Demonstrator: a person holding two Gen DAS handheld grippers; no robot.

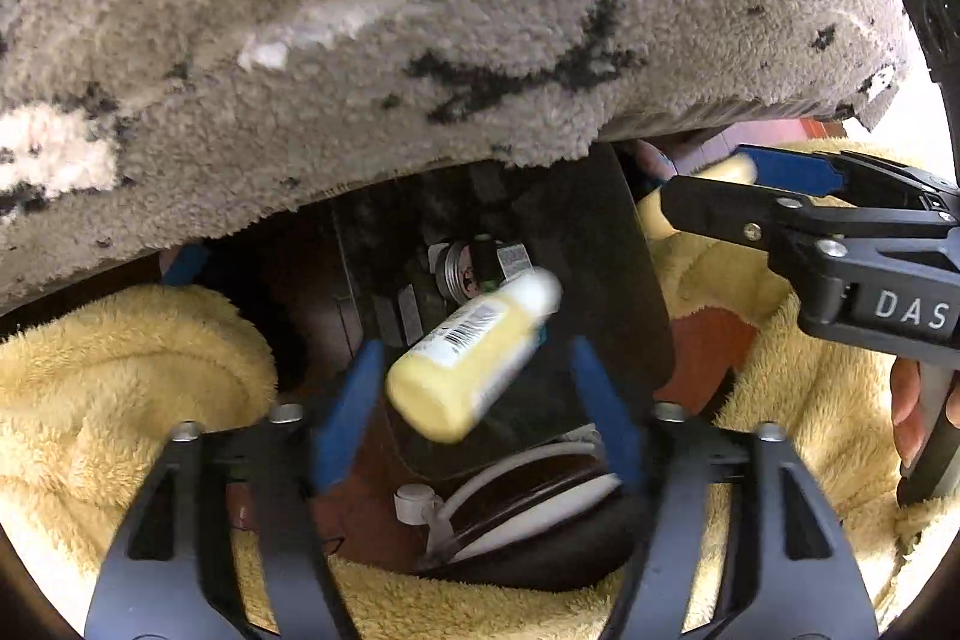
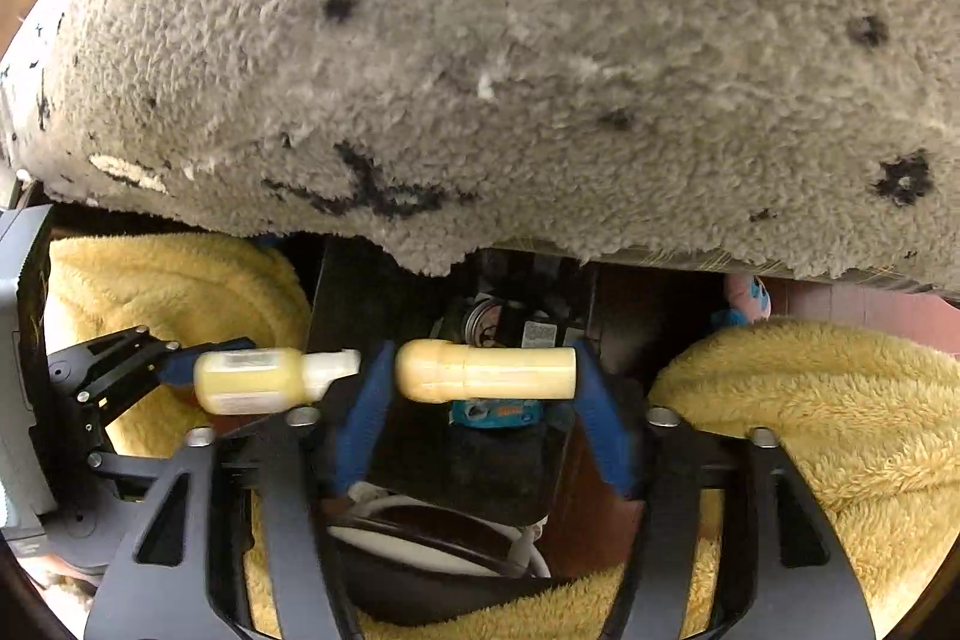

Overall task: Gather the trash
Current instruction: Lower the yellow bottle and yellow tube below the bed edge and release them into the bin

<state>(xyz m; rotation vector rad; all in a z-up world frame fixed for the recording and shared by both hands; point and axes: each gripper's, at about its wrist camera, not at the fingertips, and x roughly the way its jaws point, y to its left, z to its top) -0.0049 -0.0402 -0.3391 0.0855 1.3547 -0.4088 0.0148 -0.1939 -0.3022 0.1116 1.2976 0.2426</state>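
The jaws of the left gripper are spread wide. The pale yellow bottle is seen tilted and blurred between the blue fingers, and no firm contact with either finger can be made out, so it is judged to be loose above the black bin. A second yellow bottle is clamped lengthwise, end to end, in the right gripper, also over the bin mouth, where a can top is visible.

Several risks are judged. The loose bottle may strike the bin rim and be thrown onto the yellow blanket instead of inside. The lengthwise hold on the second bottle is weak, because only its small ends are pressed, so it may pivot and slip out early. The two grippers are near each other, and a collision is possible if both are lowered together.

The letters "DAS" are read on the body of the right gripper. A barcode is printed on the first bottle's label, but its digits cannot be read. A blue packet with orange print is seen under the second bottle, too blurred to be read
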